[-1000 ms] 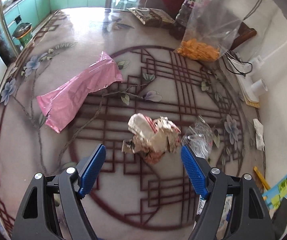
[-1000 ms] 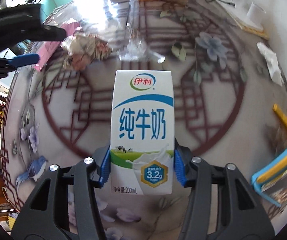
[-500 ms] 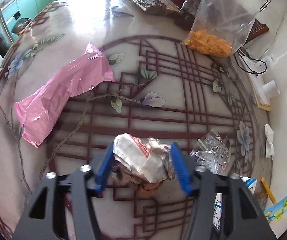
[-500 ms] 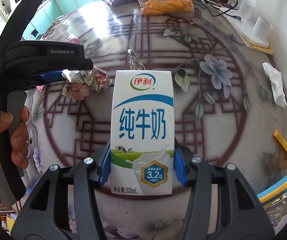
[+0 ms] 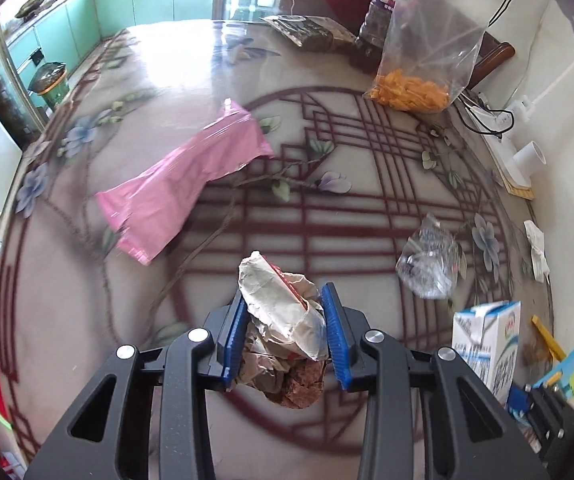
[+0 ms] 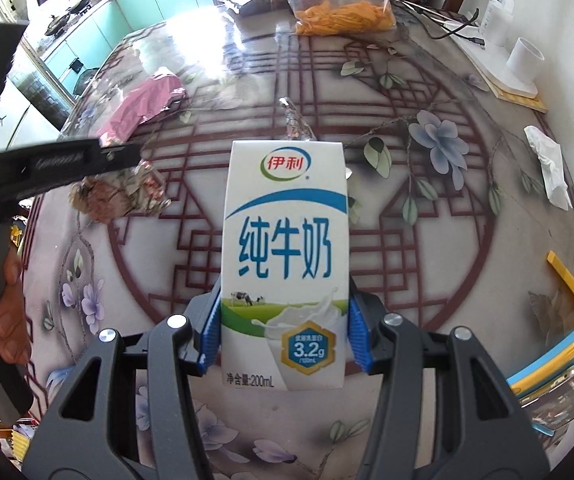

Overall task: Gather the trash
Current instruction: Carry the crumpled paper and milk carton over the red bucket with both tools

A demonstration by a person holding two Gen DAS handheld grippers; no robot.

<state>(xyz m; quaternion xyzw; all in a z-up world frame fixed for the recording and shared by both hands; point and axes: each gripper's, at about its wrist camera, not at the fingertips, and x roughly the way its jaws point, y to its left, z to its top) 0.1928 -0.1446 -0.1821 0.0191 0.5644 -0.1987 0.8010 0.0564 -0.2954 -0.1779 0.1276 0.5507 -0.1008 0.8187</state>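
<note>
Far left on the table (image 5: pixel 87 320) we've got a pink wrapper (image 5: pixel 183 184) lying flat. Next over, our left gripper (image 5: pixel 285 336) w/ the crumpled paper wad (image 5: pixel 283 312) between its blue pads, jaws closing on it, wad off the table. Clear plastic scrap (image 5: pixel 429 262) sits to the right, well apart. Right gripper (image 6: pixel 285 332) is clamped on the milk carton (image 6: pixel 287 240), held upright above the tabletop.

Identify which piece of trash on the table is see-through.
The crumpled clear plastic wrapper, lying right of the left gripper. The pink wrapper and the crumpled paper wad between the closing jaws are opaque.
</note>
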